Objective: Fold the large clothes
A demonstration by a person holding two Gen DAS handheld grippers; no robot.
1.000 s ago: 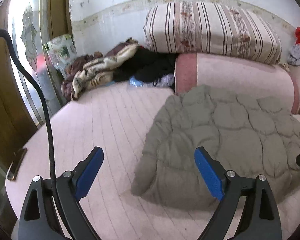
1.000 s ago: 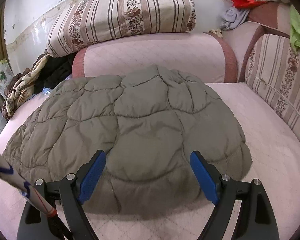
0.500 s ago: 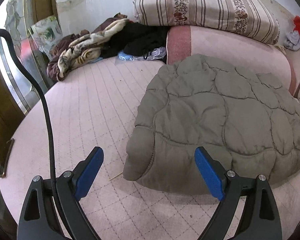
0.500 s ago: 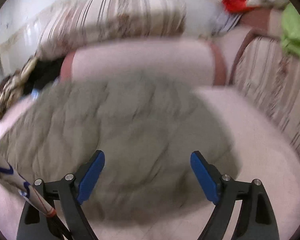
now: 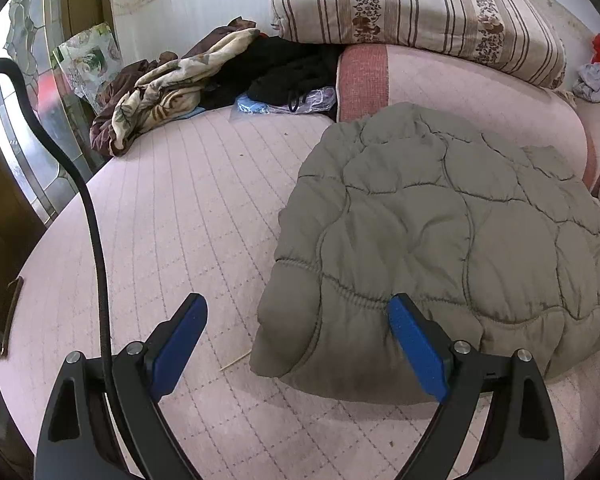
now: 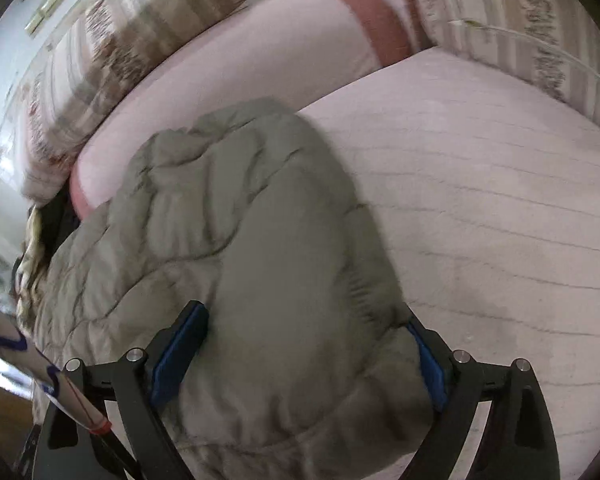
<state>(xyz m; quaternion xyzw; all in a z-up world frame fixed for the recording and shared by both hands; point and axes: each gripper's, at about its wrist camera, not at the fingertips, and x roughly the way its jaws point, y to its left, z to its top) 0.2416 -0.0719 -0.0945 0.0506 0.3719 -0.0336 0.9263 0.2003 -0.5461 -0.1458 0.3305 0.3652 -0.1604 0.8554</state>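
Two views, both fisheye, each looking along a gripper's blue-padded fingers.

Left wrist view: left gripper (image 5: 296, 322) hangs over a pink quilted bed (image 5: 172, 220), jaws wide apart. The near left corner of an olive-grey quilted jacket (image 5: 440, 232) sits between the pads; the right pad is at its hem edge, the left pad is over bare bed, so nothing is gripped. The jacket lies folded on the bed's right half, its far edge against a pink bolster (image 5: 452, 92). A striped floral cushion (image 5: 412, 12) rests on top of the bolster. Far left, w/ a heap of dark and patterned clothes (image 5: 204, 80) near the wall. A black cable (image 5: 96, 240) curves down the left side.

Right wrist view: blurred and tilted. Right gripper (image 6: 304, 336) is at the jacket (image 6: 260, 264) at its near right end, jaws opening. A thick bulge of jacket fills the gap between the pads; pads look to be touching it on both sides, but can't tell if they press. Bare pink bed (image 6: 480, 200) to the right, striped cushion (image 6: 540, 28) beyond.
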